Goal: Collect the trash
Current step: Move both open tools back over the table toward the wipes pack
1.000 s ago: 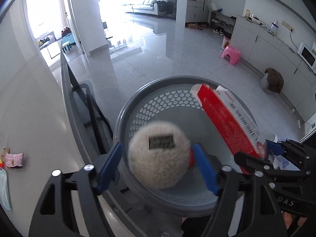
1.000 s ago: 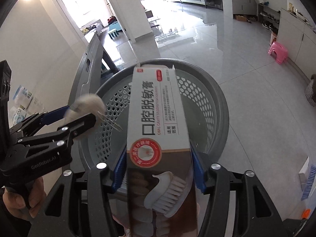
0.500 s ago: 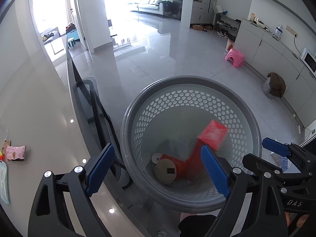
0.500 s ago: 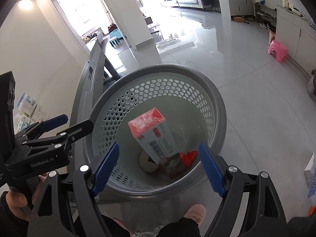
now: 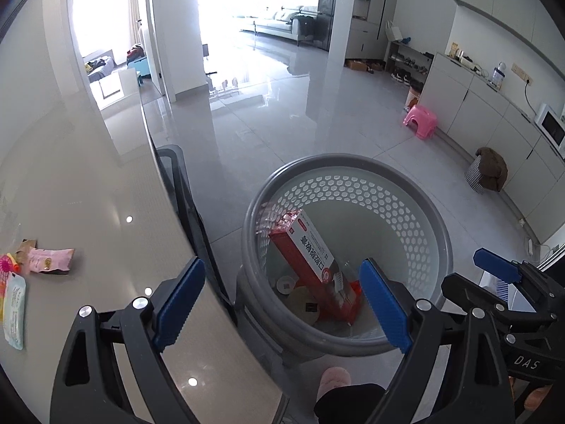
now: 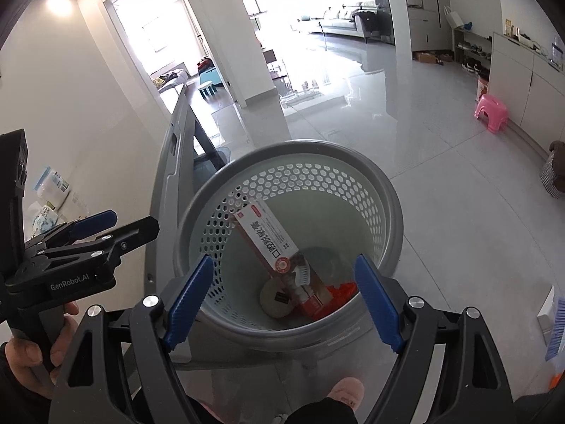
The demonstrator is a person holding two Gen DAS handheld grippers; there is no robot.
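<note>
A grey perforated trash basket [image 5: 406, 176] [image 6: 374, 173] stands on the floor beside the table. Inside it a red and white toothpaste box [image 5: 310, 251] [image 6: 275, 243] leans against the wall, with a beige round puff [image 5: 305, 305] [image 6: 277, 298] and red scraps at the bottom. My left gripper [image 5: 282, 304] is open and empty above the basket's near rim. My right gripper [image 6: 282, 298] is open and empty above the basket too. The left gripper also shows at the left of the right wrist view [image 6: 116, 226], and the right gripper at the right of the left wrist view [image 5: 494, 272].
A glossy table [image 5: 88, 183] lies left with a pink wrapper [image 5: 51, 259], a pale packet [image 5: 14, 309] and other small scraps. A dark chair [image 6: 176, 162] stands between table and basket. A pink stool [image 5: 420, 120] and cabinets stand far right. My slippered foot [image 6: 348, 388] is below.
Both grippers opened and let go: the puff and the toothpaste box fell into the basket and now rest inside. Both grippers have drawn back and up from the basket.
</note>
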